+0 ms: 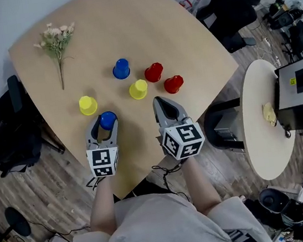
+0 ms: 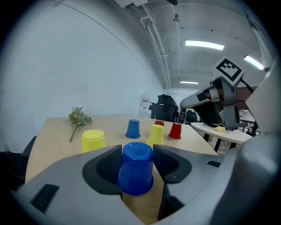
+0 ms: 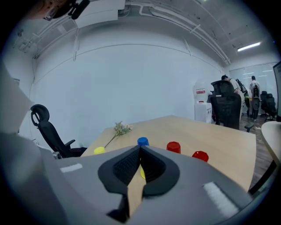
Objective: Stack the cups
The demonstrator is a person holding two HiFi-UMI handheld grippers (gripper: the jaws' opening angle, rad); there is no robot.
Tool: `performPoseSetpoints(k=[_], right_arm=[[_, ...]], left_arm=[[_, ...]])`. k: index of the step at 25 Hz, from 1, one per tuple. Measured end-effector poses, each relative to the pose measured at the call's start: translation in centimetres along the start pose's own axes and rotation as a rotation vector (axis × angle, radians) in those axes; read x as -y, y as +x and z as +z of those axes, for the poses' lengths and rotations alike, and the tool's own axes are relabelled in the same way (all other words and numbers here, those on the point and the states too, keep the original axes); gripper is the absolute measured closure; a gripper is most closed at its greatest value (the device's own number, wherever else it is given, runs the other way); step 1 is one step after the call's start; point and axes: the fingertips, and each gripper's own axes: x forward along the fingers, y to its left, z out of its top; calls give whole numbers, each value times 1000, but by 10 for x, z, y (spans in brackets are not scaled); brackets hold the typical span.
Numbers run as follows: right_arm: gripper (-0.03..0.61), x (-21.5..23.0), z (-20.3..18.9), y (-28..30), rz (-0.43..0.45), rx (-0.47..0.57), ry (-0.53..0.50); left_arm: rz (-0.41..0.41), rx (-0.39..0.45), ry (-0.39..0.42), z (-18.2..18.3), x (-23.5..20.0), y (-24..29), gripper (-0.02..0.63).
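Wooden table (image 1: 184, 35), six upturned cups (image 1: 138, 90), flower sprig (image 1: 58, 44)

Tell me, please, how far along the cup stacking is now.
Done: nothing; all six cups stand apart, upside down on the table. In hand: the left gripper's open jaws flank the near blue cup, not yet gripping. The right gripper is shut, empty. Left: every stack.

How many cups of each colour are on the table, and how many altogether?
Blue cups: 2
Yellow cups: 2
Red cups: 2
Total: 6
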Motion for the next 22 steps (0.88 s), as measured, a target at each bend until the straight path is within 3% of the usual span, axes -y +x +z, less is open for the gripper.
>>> performPoseSetpoints(k=[3,5,6,11,15,17,22], right_arm=[[564,4,-15,20,-13,-47,-5],[456,6,-25,35,-20,-75,5],[456,7,-29,42,-28,-84,12],[339,18,-50,77,-73,-135,43],[328,27,-63,93,-119,-178,35],[374,30,-63,93,-135,-179,28],[379,19,-62,69,-96,-153,42]], left_arm=[[-36,2,6,3,0,7,390],[-57,-3,20,5,0,11,391],[-66,-4,27,6,0,12,390],[-103,-7,46,10,0,15,391],[-123,-8,50,11,-1,16,391],[-133,-9,53,12,-1,16,390],[-154,-8,58,11,-1,19,391]])
